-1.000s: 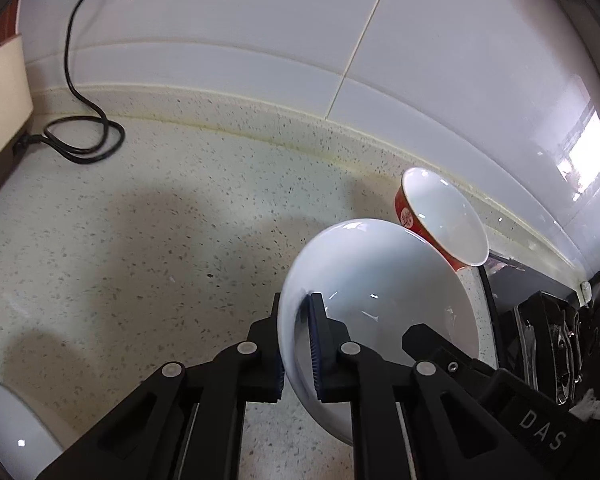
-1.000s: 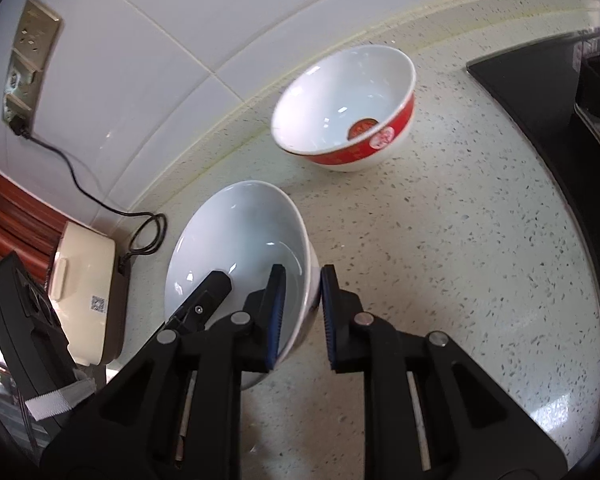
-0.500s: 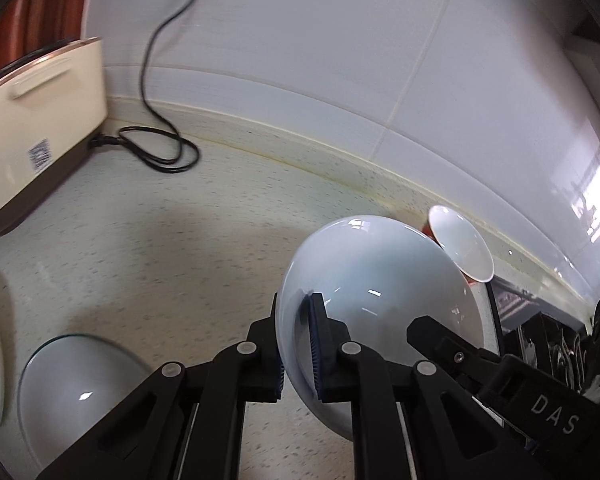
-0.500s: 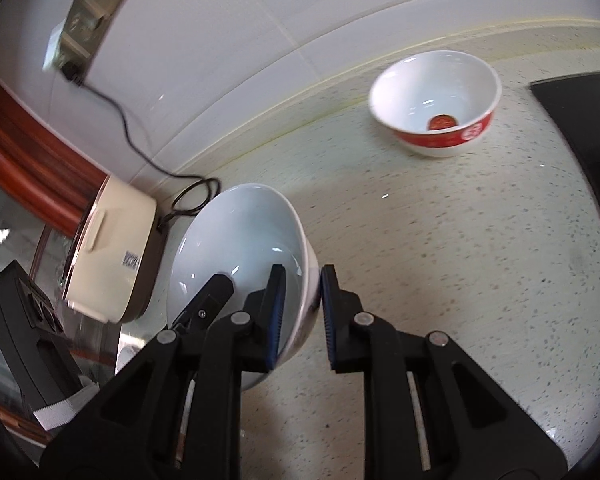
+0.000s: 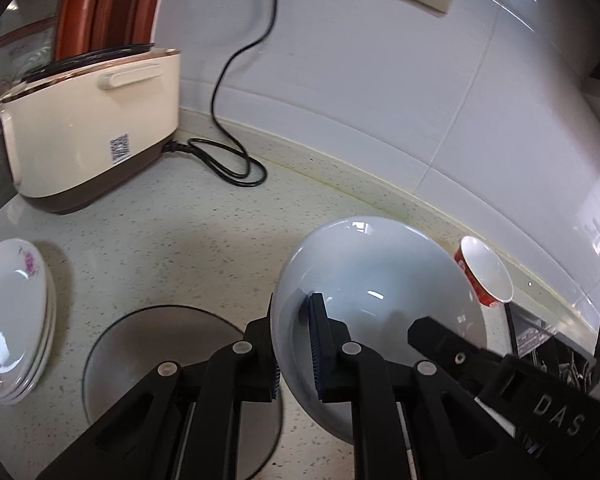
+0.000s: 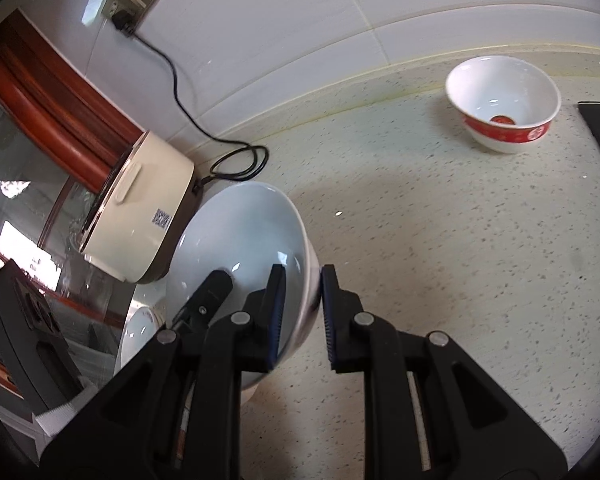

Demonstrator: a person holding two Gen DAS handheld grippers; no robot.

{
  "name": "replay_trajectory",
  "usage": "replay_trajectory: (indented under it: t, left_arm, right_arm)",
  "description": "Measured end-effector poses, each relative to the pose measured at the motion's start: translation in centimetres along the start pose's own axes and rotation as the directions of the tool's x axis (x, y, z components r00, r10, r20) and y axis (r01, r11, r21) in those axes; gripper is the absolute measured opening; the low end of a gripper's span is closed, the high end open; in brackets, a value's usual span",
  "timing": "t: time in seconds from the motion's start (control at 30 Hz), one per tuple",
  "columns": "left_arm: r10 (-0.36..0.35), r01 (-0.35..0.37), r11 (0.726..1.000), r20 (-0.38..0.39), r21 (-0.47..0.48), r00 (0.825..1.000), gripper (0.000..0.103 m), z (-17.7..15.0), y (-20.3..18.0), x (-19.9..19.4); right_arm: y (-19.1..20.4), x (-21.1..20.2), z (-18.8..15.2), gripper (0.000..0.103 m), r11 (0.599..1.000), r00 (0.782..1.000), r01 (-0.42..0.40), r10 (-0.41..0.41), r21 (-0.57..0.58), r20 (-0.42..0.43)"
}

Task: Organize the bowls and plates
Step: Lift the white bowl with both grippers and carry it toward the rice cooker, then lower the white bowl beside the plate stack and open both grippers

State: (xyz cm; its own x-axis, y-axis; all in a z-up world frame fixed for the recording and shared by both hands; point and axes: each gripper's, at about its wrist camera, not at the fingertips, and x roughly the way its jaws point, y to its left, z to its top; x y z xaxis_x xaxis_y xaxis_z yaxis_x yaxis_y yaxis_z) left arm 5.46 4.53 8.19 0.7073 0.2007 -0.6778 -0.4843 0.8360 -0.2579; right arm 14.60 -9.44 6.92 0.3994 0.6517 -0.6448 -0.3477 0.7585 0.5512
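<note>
A large white bowl (image 5: 380, 296) hangs above the speckled counter, held by both grippers. My left gripper (image 5: 296, 348) is shut on its near-left rim. My right gripper (image 6: 302, 312) is shut on its right rim; the bowl also shows in the right wrist view (image 6: 240, 264). A red-and-white bowl (image 6: 504, 104) stands far right by the wall, also in the left wrist view (image 5: 486, 276). A stack of white flowered plates (image 5: 12, 320) sits at the left. A wide grey bowl (image 5: 168, 360) lies below my left gripper.
A cream appliance (image 5: 88, 128) stands at the back left, its black cord (image 5: 228, 160) coiled on the counter and plugged into a wall socket (image 6: 120, 20). A black stove (image 5: 540, 344) edges the counter on the right. A glass cabinet (image 6: 16, 208) is at the left.
Both grippers have carried the white bowl leftward, away from the red-and-white bowl. The appliance, the plate stack and the grey bowl have come into view.
</note>
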Motion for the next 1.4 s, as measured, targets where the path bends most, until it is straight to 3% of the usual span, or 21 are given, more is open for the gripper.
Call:
replay_trajectory:
  t: [0.37,0.77,1.1,1.4]
  left_arm:
    - [0.010,-0.008,0.996,0.021,-0.092,1.000,0.012,0.0,2.8,-1.1]
    - [0.017,-0.003,0.993,0.116,-0.116,0.993,0.013,0.4,4.4,-3.4]
    - [0.041,-0.012,0.984,0.158,-0.178,0.987,0.016,0.1,7.1,-4.8]
    - [0.076,-0.045,0.977,0.145,-0.210,0.986,0.016,-1.1,9.2,-4.7]
  right_arm:
    - [2.1,0.8,-1.0,0.021,0.997,0.999,-0.029,0.026,-0.071,-0.044]
    - [3.8,0.0,-1.7,0.021,0.990,0.996,-0.085,0.084,-0.115,-0.022]
    - [5.7,0.9,-2.9,0.021,0.981,0.991,-0.123,0.114,-0.151,-0.070]
    - [6.6,2.6,-3.9,0.020,0.978,0.984,-0.121,0.096,-0.168,-0.149]
